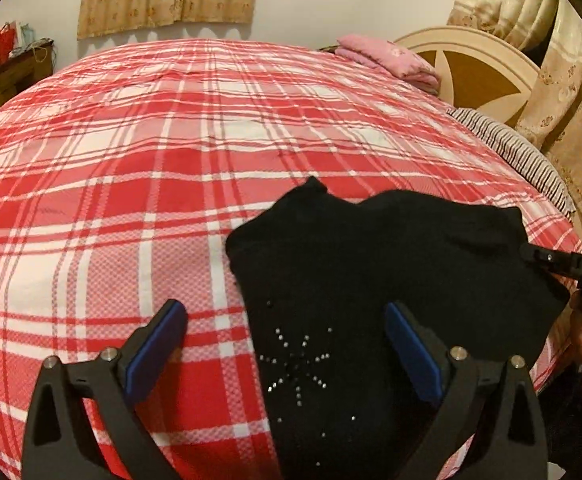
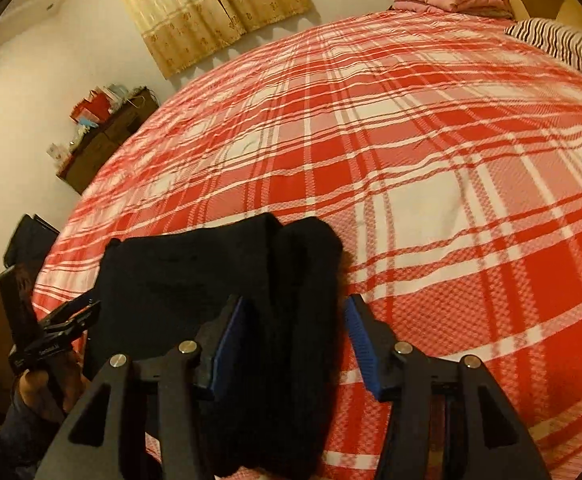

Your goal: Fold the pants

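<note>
- Left wrist: your left gripper [image 1: 287, 344] stands wide and empty above the folded black pants [image 1: 371, 280] on the plaid bed [image 1: 131, 160].
- Right wrist: your right gripper [image 2: 295, 340] is half open, straddling the pants' right fold without pinching, long axis running away.

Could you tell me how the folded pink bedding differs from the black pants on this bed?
The pink bedding sits far off by the headboard; the black pants lie at the near edge. The bedding is pale with a faint print; the pants are black with a studded starburst. Both are folded and rest on the plaid bedspread.
</note>
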Available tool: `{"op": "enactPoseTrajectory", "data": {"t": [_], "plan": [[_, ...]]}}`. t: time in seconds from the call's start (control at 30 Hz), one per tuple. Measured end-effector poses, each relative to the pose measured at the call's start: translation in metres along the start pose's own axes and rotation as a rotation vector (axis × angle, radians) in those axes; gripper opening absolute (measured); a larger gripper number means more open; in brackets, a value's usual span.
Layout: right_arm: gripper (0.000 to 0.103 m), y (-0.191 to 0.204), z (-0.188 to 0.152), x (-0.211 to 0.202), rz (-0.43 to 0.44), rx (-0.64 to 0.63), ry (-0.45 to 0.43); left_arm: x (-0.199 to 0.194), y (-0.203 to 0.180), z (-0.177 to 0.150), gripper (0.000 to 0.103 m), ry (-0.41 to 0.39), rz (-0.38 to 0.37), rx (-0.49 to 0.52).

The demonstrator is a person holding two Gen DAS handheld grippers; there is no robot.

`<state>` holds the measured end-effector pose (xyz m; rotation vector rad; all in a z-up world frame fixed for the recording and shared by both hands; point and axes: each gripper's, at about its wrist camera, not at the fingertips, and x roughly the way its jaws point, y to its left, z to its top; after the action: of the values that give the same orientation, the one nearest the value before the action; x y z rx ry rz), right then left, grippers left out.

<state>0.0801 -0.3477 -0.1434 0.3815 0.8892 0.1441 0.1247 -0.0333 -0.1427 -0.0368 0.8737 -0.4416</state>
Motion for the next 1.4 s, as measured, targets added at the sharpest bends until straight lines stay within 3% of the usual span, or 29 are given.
{"op": "enactPoseTrajectory", "data": {"t": [0.1,0.13,0.2,0.23,0.27,0.33,0.4,0.47,0.53,0.73,0.83,1.0,1.27,1.4], "plan": [[0.053,0.006,-0.004,0.003,0.011,-0.036,0.0,0.002,0.001,0.003,0.1,0.007,-0.029,0.001],[0.047,0.005,-0.005,0.003,0.022,-0.026,0.001,0.001,0.002,0.003,0.097,0.01,-0.045,-0.001],[0.037,-0.002,-0.004,0.001,0.081,0.018,0.003,-0.002,0.003,0.003,0.082,0.013,-0.08,-0.002],[0.032,-0.005,-0.005,-0.001,0.106,0.036,-0.006,-0.003,0.002,0.002,0.07,0.021,-0.106,-0.004],[0.031,-0.007,-0.005,-0.001,0.113,0.036,-0.011,-0.004,0.001,0.002,0.061,0.028,-0.12,-0.006],[0.028,-0.002,-0.009,-0.004,0.106,0.009,-0.026,-0.005,0.0,0.0,0.058,0.03,-0.128,-0.005],[0.027,0.003,-0.01,-0.008,0.094,-0.017,-0.041,-0.004,0.003,0.0,0.047,0.021,-0.12,-0.018],[0.026,0.012,-0.009,-0.015,0.079,-0.054,-0.06,-0.004,0.01,0.002,0.022,0.018,-0.131,-0.045],[0.026,0.023,-0.008,-0.023,0.065,-0.095,-0.075,-0.007,0.017,0.003,0.014,0.019,-0.154,-0.071],[0.025,0.06,0.003,-0.039,0.012,-0.238,-0.079,-0.025,0.01,0.007,0.011,-0.045,-0.116,-0.041],[0.025,0.084,0.015,-0.044,0.026,-0.303,-0.079,-0.04,0.015,0.015,0.01,-0.091,-0.117,-0.04],[0.025,0.132,0.05,-0.017,0.059,-0.411,-0.061,-0.061,0.046,0.033,0.01,-0.141,-0.052,-0.036],[0.025,0.227,0.106,0.073,0.211,-0.453,-0.021,-0.09,0.15,0.044,0.01,-0.185,0.204,-0.139],[0.025,0.277,0.114,0.112,0.265,-0.5,0.003,-0.102,0.185,0.042,0.01,-0.192,0.303,-0.181]]}}
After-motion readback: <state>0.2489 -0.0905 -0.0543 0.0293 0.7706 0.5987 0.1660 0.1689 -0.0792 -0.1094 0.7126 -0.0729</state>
